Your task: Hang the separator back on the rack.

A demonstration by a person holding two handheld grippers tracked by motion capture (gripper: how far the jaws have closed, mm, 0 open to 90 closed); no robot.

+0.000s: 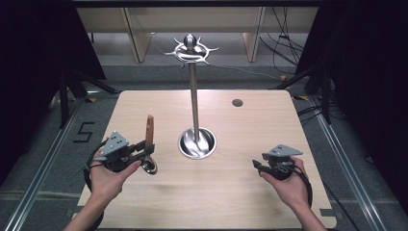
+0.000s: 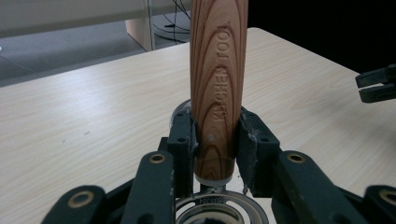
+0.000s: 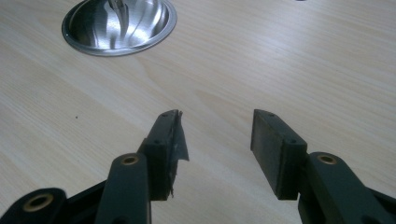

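Observation:
A kitchen tool with a wooden handle (image 1: 150,129) stands upright in my left gripper (image 1: 143,147) over the left half of the table. In the left gripper view both pads (image 2: 181,140) press on the handle (image 2: 218,84), which bears the words KITCHEN TOOL. Its round metal end (image 1: 149,166) hangs below the jaws (image 2: 219,211). A tall metal stand (image 1: 194,91) with a ring of hooks (image 1: 191,50) on top rises from a shiny round base (image 1: 197,143) at mid-table. My right gripper (image 1: 257,166) rests at the right, open with nothing between its fingers (image 3: 215,140).
The stand's base (image 3: 119,23) lies ahead and to the left in the right gripper view. A small dark hole (image 1: 237,102) marks the table's far right part. Black tripod legs (image 1: 65,91) and cables (image 1: 284,33) surround the table (image 1: 207,197). The right gripper's jaws (image 2: 376,84) show far off.

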